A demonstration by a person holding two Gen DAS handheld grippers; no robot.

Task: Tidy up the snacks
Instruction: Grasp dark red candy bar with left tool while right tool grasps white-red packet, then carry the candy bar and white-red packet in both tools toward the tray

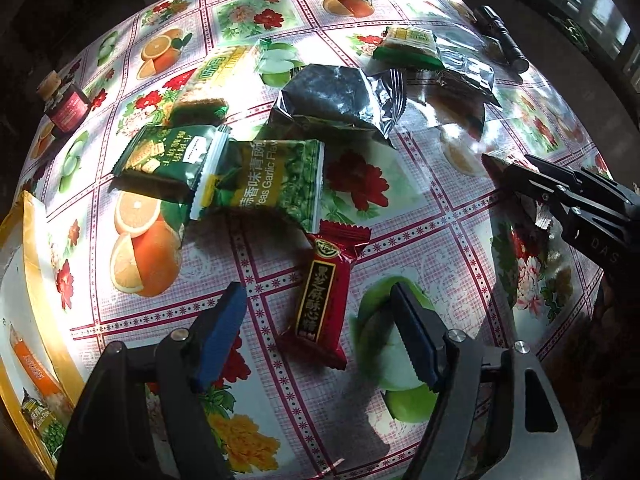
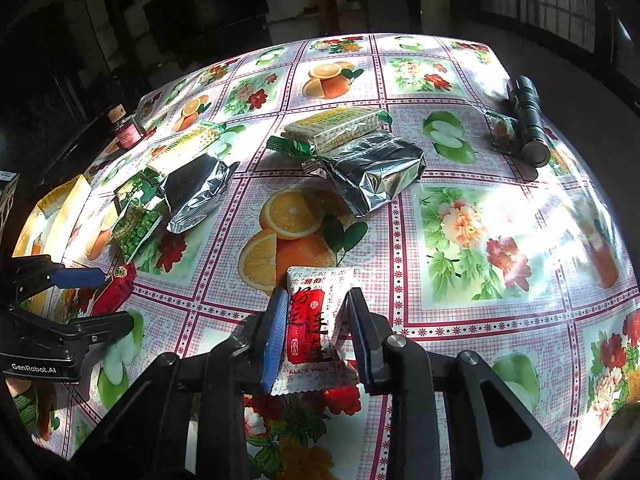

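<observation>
My left gripper (image 1: 320, 320) sits over the table (image 1: 440, 220) with a candy bar (image 1: 324, 288) lying between its fingers, not touched. Just behind that is the garlic peas packet (image 1: 272, 180), a cracker pack (image 1: 168, 160) overlapping its left end, a foil bag (image 1: 336, 100) further back. My right gripper (image 2: 316, 320) has a small sachet (image 2: 316, 312) pinched between its pads, flashlight (image 2: 528, 120) far right at the table edge

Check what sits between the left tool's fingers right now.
A red candy packet lies on the tablecloth between the left tool's fingers, untouched by either; the left wrist view shows it best.
</observation>
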